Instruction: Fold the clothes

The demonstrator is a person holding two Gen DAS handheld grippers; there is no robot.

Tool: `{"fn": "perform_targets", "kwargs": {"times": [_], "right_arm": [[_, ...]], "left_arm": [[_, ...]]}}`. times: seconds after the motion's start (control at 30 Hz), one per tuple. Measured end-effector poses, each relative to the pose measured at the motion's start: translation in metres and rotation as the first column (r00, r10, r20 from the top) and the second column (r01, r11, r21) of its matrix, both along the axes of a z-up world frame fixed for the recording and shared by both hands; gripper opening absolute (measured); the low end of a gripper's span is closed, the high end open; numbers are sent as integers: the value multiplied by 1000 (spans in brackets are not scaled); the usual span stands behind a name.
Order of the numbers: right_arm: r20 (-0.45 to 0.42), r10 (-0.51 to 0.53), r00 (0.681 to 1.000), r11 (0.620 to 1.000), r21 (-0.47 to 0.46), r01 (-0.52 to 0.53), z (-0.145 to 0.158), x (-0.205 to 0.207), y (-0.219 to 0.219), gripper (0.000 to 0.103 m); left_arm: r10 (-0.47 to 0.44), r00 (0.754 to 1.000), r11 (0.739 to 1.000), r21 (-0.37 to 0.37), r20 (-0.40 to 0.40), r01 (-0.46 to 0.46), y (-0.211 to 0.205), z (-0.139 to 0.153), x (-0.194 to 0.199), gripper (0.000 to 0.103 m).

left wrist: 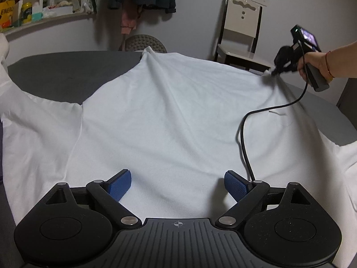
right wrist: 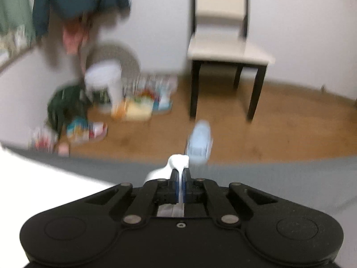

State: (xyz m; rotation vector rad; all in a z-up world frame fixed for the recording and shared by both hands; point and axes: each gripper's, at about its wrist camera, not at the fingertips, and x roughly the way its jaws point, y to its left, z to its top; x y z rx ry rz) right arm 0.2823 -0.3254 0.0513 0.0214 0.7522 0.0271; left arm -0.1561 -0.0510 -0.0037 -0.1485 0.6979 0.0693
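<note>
The white shirt [left wrist: 169,111] lies spread on the grey tabletop [left wrist: 67,71] – the right hand-held gripper [right wrist: 180,178] pinches its far corner, while the left hand-held gripper [left wrist: 177,186] hovers wide open and empty over the near edge – the nearer one.

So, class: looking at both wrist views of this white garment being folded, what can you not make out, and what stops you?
- White garment: its near hem is hidden behind the open left gripper in the left wrist view.
- Its left sleeve is cut off by the picture edge.
- Clutter on the floor: motion blur in the right wrist view makes the items unreadable.
- Right gripper: shut on a pinch of cloth, the rest out of frame.
</note>
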Motion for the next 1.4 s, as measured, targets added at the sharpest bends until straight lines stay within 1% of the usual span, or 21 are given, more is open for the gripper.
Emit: {"fn": "perform_targets", "kwargs": {"times": [0.03, 0.1, 0.23, 0.3, 0.33, 0.4, 0.43, 0.53, 0.63, 0.67, 0.73, 0.87, 0.93, 1.0, 1.03, 1.1, 1.13, 1.17, 1.27, 1.37, 1.4], "right_arm": [[38, -8, 999, 1000, 2, 8, 3, -3, -2, 3], [50, -39, 998, 999, 1, 39, 1, -1, -10, 3], [-67, -176, 982, 984, -14, 176, -23, 7, -28, 4], [-100, -202, 974, 979, 1, 203, -34, 7, -32, 5], [-89, -212, 973, 977, -3, 212, -37, 5, -32, 8], [-76, -216, 974, 976, -9, 216, -36, 3, -31, 27], [-69, -206, 976, 978, 2, 207, -34, 1, -32, 40], [-43, -211, 977, 974, 78, 213, -23, -8, -41, 44], [-46, -242, 969, 946, 209, 246, -17, -16, -66, 47], [-56, -244, 968, 935, 250, 251, -16, -19, -76, 47], [-121, -200, 972, 925, 303, 228, -19, -27, -92, 46], [-242, -16, 970, 932, 347, 102, -33, -46, -105, 39], [-240, 49, 970, 925, 376, 46, -36, -57, -106, 39], [-221, 76, 972, 908, 419, 24, -38, -63, -106, 39], [-213, 88, 973, 902, 432, 13, -39, -63, -104, 34], [-218, 116, 969, 906, 423, -13, -40, -60, -91, 17], [-225, 127, 966, 913, 407, -25, -41, -57, -84, 6], [-229, 134, 964, 919, 392, -34, -41, -56, -78, 5], [-220, 85, 972, 934, 357, -1, -35, -60, -75, 5], [-227, 22, 974, 939, 338, 58, -31, -71, -85, 4], [-231, 24, 973, 936, 347, 59, -30, -74, -85, 5]], "left_arm": [[-1, 1000, 1000, 10, 1, 1, -1, 0, 0, 90], [-3, 1000, 1000, 26, 3, 3, -3, -2, 1, 90], [0, 1000, 999, 45, 6, 0, -5, -3, -1, 90], [6, 1000, 999, 39, 8, -6, -4, -2, -2, 90], [7, 1000, 999, 36, 8, -7, -4, -2, -3, 90], [7, 1000, 999, 36, 9, -8, -4, -1, -3, 90], [6, 1000, 999, 38, 8, -7, -4, -1, -3, 90], [2, 1000, 999, 34, 10, -2, -4, 0, -3, 90], [-18, 999, 998, -61, 50, 21, 2, 6, -7, 90], [-30, 997, 995, -96, 67, 36, 4, 8, -8, 90], [-54, 994, 989, -133, 94, 66, 4, 12, -11, 90], [-104, 988, 981, -152, 112, 120, 0, 14, -14, 90], [-116, 987, 980, -152, 108, 132, -3, 13, -15, 90], [-127, 987, 979, -146, 101, 141, -6, 12, -14, 90], [-131, 986, 979, -144, 99, 144, -7, 11, -14, 90], [-138, 986, 979, -137, 93, 150, -11, 8, -12, 90], [-144, 986, 979, -132, 89, 155, -13, 7, -11, 90], [-149, 985, 979, -127, 85, 159, -15, 6, -10, 90], [-166, 983, 980, -102, 77, 173, -22, 3, -7, 90], [-181, 981, 981, -65, 63, 185, -26, 0, -7, 90], [-184, 981, 981, -59, 61, 187, -27, 0, -7, 90]]}}
